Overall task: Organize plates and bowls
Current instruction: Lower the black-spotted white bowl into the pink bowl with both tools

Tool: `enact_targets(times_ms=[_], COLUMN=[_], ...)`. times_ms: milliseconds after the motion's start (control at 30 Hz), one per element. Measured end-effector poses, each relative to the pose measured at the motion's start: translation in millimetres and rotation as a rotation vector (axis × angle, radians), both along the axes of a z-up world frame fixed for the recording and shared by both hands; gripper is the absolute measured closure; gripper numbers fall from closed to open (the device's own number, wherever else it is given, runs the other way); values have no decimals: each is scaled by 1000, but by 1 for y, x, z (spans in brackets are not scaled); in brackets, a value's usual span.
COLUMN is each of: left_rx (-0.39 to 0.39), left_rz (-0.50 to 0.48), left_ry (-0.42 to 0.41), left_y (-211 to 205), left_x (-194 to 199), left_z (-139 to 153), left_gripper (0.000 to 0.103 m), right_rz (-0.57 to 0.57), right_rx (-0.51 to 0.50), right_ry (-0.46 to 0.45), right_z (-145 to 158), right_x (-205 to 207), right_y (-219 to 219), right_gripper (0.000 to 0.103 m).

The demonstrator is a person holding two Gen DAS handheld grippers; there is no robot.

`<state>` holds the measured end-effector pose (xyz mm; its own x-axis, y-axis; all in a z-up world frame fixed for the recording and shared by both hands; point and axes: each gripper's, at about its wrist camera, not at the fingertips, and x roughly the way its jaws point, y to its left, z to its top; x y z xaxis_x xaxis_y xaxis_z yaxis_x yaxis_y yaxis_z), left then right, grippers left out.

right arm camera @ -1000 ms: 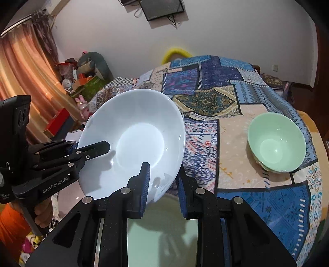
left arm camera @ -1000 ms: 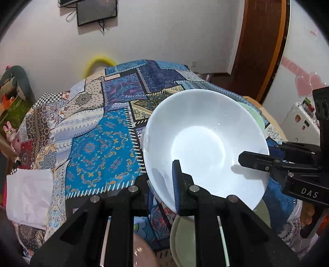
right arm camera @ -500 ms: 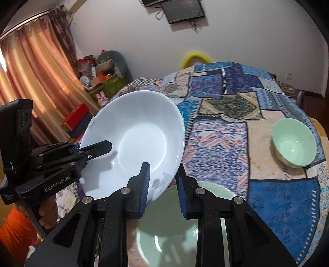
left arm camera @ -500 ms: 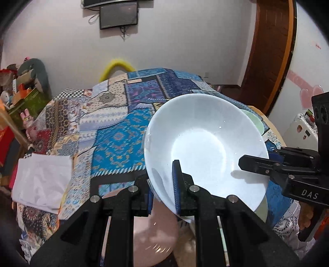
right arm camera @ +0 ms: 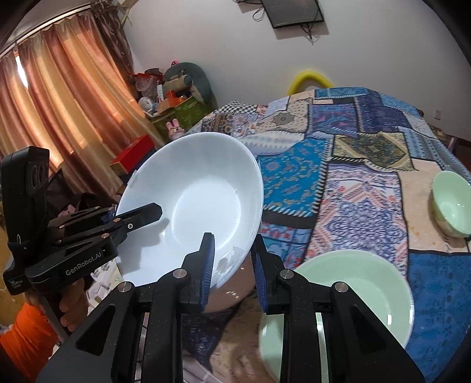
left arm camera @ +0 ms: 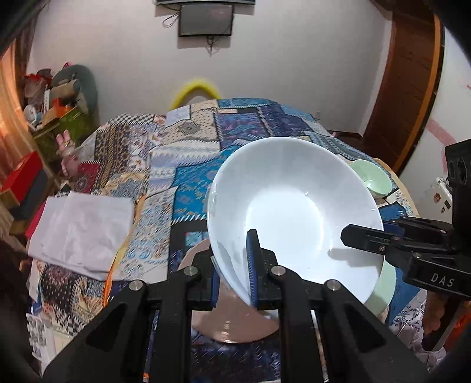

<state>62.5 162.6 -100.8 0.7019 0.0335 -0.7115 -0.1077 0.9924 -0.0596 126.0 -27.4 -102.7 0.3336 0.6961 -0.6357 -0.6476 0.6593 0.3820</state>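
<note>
White bowl (left arm camera: 294, 212) pinched by left tongs (left arm camera: 234, 275) and right tongs (right arm camera: 232, 265)

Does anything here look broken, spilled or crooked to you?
Nothing looks broken or spilled. The one odd thing is the white bowl: it hangs tilted in the air above the patchwork tablecloth, pinched at opposite rims by the left gripper and the right gripper. A crumpled white cloth lies near the table's edge.

You had a patchwork tablecloth (left arm camera: 188, 165), a white cloth (left arm camera: 82, 229) at nine o'clock, a wall screen (left arm camera: 206, 19) at twelve, curtains (right arm camera: 67, 97) behind.
</note>
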Motion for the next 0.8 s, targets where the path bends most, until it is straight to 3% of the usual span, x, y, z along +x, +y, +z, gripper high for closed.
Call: enact_targets(times_ms=[300,800], left_rx=[1,-46], left_rz=[46,65], left_ry=[31,137], left_y=[27,44], left_x=[-11,2], left_z=[-22,-78], left_gripper=[88,88], right_rz=[37,26], right_rx=[2,-33], right_ry=[39,130], right_z=[-21,-60], right_x=[-6,-5], right_y=[28,43], right_gripper=[80,79])
